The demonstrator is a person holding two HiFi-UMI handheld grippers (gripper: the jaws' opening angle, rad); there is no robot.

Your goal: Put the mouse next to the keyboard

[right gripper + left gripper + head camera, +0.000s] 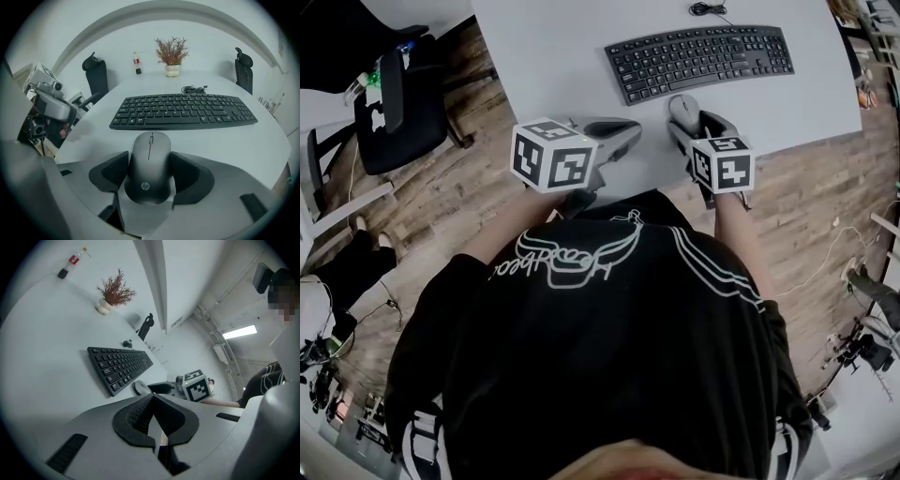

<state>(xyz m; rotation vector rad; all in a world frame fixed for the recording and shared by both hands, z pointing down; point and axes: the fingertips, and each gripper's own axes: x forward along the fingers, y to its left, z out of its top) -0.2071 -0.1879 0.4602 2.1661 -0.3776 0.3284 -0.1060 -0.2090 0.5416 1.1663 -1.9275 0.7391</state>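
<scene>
A black keyboard [701,58] lies across the white table [544,66]. Just before its near edge is the dark grey mouse [681,110], held between the jaws of my right gripper [686,122]. In the right gripper view the mouse [150,164] fills the gap, both black pads [186,174] press its sides, and the keyboard [183,111] lies straight ahead. My left gripper [630,137] hovers by the table's near edge, left of the mouse, shut with nothing in it [152,418]. Its own view shows the keyboard [119,366] and the mouse [140,388] beyond.
At the table's far side stand a dried plant in a white pot [172,54] and a small bottle [136,61]. A coiled cable [193,88] lies behind the keyboard. Black office chairs [96,75] stand round the table, one [394,103] on the wooden floor at left.
</scene>
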